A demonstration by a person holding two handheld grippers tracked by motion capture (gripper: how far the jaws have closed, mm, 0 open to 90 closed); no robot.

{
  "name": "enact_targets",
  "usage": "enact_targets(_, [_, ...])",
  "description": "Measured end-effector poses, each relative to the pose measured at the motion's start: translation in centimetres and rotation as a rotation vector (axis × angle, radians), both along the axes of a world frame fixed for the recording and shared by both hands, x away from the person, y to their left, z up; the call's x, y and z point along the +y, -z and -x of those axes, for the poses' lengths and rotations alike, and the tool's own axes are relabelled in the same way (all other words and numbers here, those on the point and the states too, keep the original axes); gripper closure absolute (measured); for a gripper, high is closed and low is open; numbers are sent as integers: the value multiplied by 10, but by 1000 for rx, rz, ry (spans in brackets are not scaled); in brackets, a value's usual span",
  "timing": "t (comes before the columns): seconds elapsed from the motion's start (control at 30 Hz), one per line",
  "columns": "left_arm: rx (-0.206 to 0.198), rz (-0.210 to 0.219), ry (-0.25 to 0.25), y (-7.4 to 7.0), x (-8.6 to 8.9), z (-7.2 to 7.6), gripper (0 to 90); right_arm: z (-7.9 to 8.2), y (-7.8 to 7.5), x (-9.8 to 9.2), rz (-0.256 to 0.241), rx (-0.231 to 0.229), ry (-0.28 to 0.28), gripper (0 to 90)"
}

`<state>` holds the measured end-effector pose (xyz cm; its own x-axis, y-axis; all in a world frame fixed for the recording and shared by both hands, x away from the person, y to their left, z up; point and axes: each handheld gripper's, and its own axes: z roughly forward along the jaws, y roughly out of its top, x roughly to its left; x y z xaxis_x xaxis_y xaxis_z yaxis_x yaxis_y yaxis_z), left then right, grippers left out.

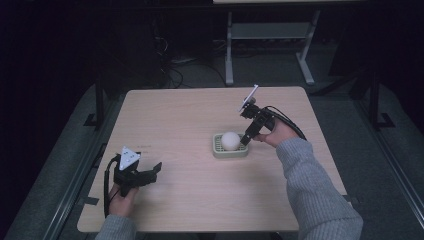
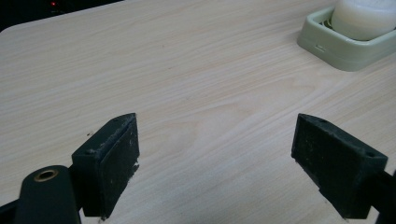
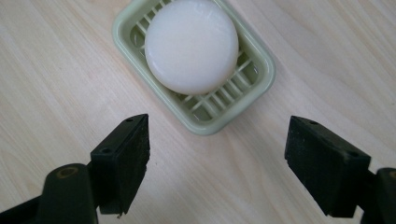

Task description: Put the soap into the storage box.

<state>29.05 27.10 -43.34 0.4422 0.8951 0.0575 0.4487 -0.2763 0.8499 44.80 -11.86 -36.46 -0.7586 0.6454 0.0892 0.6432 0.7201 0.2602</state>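
Your left gripper (image 1: 150, 172) rests at the near left of the table (image 1: 190, 115), jaws spread wide with nothing between them. In the left gripper view, only bare wood lies between the jaws, with the dish off to the far right. This hand appears to take no part in the work at present.

At centre right of the table stands the pale green soap dish (image 1: 218, 148), and the round white soap (image 1: 230, 141) lies in it, seated on the slatted grid. In the right gripper view the soap (image 3: 191, 44) sits wholly inside the dish (image 3: 261, 70), off toward one end of it.

Your right gripper (image 1: 248, 139) is tilted down at the right edge of the dish. Its jaws are released and wide apart, and the right gripper view shows them just short of the dish, holding nothing.

Judgement: the soap is in its dish and no grasp is made. Whether you mean to lift the soap or the dish, closing on it and carrying it remain to be done.
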Motion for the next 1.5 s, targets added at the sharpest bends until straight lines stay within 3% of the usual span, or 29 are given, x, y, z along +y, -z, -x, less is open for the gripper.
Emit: enact_targets(1.5, [5, -10, 2, 0, 0, 0, 148, 28, 2, -31, -9, 8, 20, 221])
